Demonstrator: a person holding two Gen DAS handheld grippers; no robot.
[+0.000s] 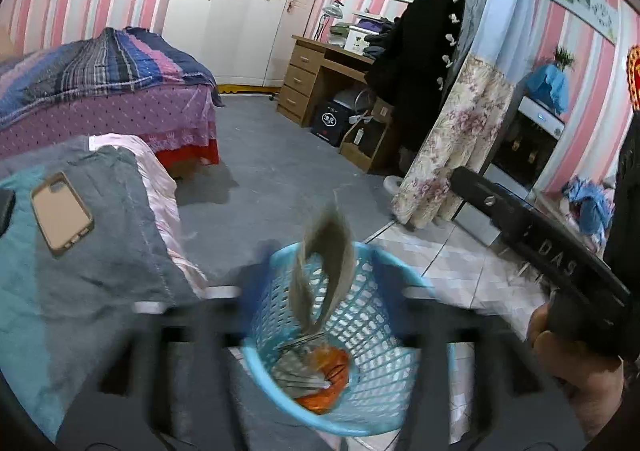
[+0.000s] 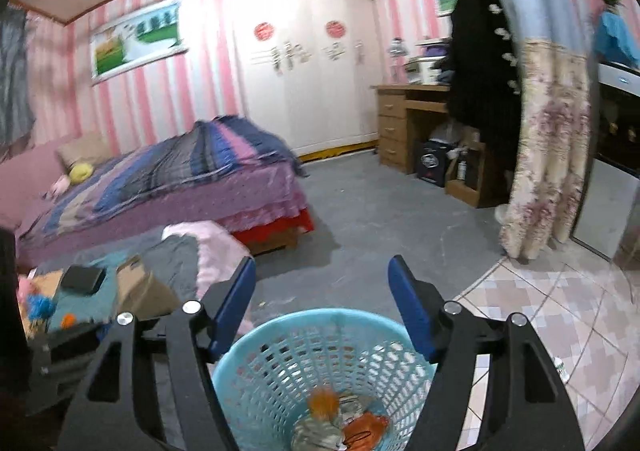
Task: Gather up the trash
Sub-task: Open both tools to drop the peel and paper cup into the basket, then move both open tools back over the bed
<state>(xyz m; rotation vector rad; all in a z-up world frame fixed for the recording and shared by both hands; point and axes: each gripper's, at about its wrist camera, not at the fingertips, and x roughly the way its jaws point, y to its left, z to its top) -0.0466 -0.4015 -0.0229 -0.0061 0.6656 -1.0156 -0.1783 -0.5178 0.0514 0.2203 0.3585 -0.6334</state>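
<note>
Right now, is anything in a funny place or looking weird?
Yes. A greyish scrap hangs in mid-air just above the blue basket, touching nothing, blurred as if falling in. The left gripper has open fingers around it, not pressing. Other trash already lies inside.

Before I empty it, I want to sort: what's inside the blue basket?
The blue basket holds an orange wrapper and crumpled grey paper; another grey scrap is dropping in. Anything beneath that pile is covered.
</note>
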